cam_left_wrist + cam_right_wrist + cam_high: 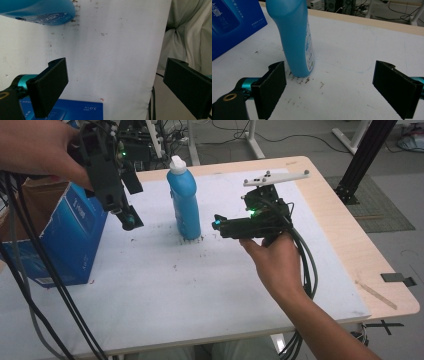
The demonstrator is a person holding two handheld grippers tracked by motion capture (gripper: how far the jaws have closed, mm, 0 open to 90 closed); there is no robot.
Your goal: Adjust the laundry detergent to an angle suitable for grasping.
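Bottle (183, 200): blue plastic, white cap, upright, label at base. Left gripper (131, 221) at 9 o'clock, right gripper (218, 224) at 3 o'clock; both agape, empty. White mat (165, 290), dark crumbs; wooden table (350, 245); blue box (65, 240).

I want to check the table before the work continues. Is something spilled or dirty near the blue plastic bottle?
Yes. Small dark brown crumbs lie scattered on the white table cover around the base of the upright blue plastic bottle with white cap. I cannot tell what they are.
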